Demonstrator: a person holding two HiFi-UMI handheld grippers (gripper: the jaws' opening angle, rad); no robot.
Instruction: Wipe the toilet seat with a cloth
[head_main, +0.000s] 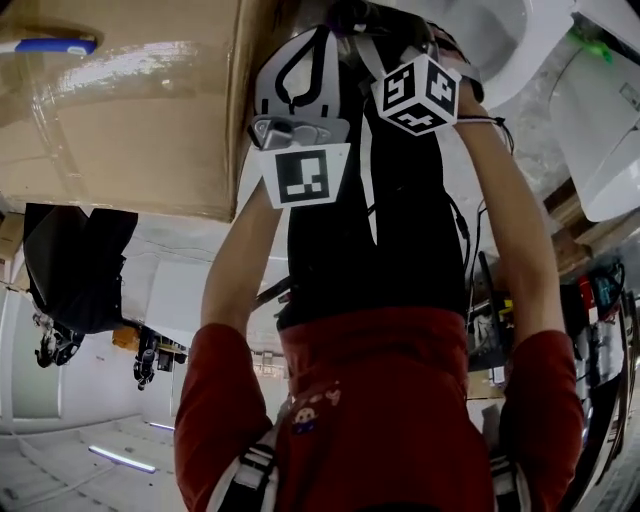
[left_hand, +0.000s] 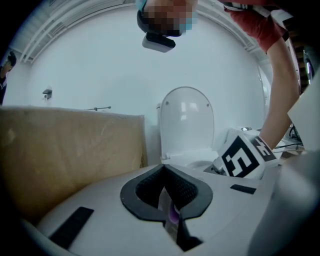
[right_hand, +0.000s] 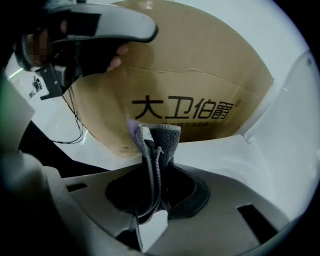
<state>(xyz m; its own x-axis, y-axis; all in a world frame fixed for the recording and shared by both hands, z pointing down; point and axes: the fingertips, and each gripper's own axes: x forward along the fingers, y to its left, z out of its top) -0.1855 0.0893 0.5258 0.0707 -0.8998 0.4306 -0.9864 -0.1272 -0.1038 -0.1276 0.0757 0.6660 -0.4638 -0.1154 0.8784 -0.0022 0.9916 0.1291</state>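
Cardboard box (left_hand: 70, 145) beside white toilet (left_hand: 192, 159), lid (left_hand: 186, 120) up; left tool (left_hand: 167, 192) closed, right tool (right_hand: 152, 175) clamping grey cloth (right_hand: 161, 142).

A tan box (left_hand: 70, 150) fills the left of the left gripper view. Dark characters (right_hand: 185, 111) are printed on the box's side. A white wall (left_hand: 100, 65) rises behind the box, with a small fitting (left_hand: 47, 93) above it. A blue-tipped white thing (head_main: 45, 45) lies against the box.

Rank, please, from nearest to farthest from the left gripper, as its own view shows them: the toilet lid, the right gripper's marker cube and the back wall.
1. Right gripper's marker cube, lower right, close by.
2. Toilet lid, centre, standing upright.
3. Back wall, behind the lid.
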